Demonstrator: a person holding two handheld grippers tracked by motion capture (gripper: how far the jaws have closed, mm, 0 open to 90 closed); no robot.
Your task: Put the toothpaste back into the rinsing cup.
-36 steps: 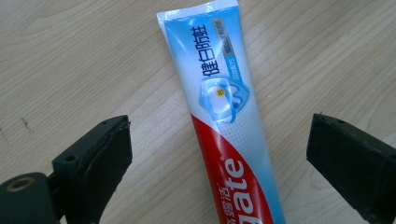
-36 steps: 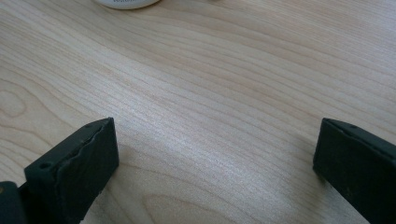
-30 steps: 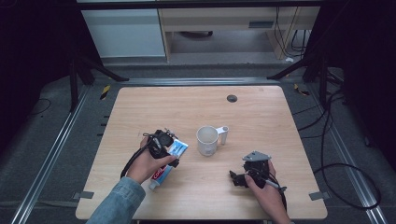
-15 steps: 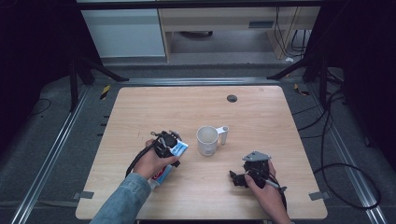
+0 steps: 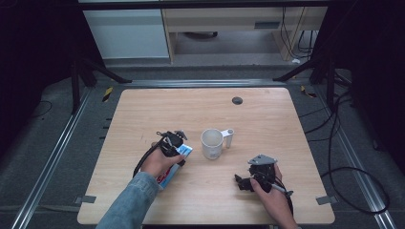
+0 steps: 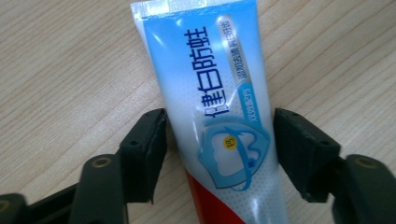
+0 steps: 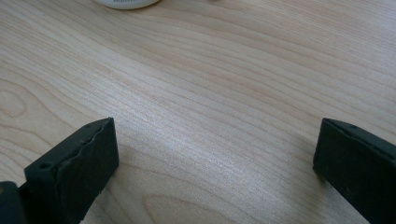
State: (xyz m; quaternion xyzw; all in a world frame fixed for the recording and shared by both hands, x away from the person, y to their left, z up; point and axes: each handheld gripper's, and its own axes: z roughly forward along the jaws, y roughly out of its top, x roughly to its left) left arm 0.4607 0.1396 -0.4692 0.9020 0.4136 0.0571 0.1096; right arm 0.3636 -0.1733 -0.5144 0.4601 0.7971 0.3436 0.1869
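A blue, white and red toothpaste tube (image 6: 215, 93) lies flat on the wooden table (image 5: 267, 119), its crimped end pointing away from me. My left gripper (image 6: 219, 140) straddles the tube (image 5: 185, 151). Its jaws have just been closing, and the pads now sit against the tube's two long edges. In the high view the left gripper (image 5: 173, 143) is left of a white mug (image 5: 212, 143). My right gripper (image 5: 241, 182) rests low near the front right, with its jaws wide apart and only bare wood between them (image 7: 215, 158).
The mug's base (image 7: 126, 2) shows at the top edge of the right gripper view. A black round grommet (image 5: 237, 100) sits in the far part of the tabletop. Cabinets stand behind the table, and cables run along the floor at the right.
The left hand has sunk a little and shifted slightly toward the mug, and its jaws have come in against the tube. The right hand has not moved.
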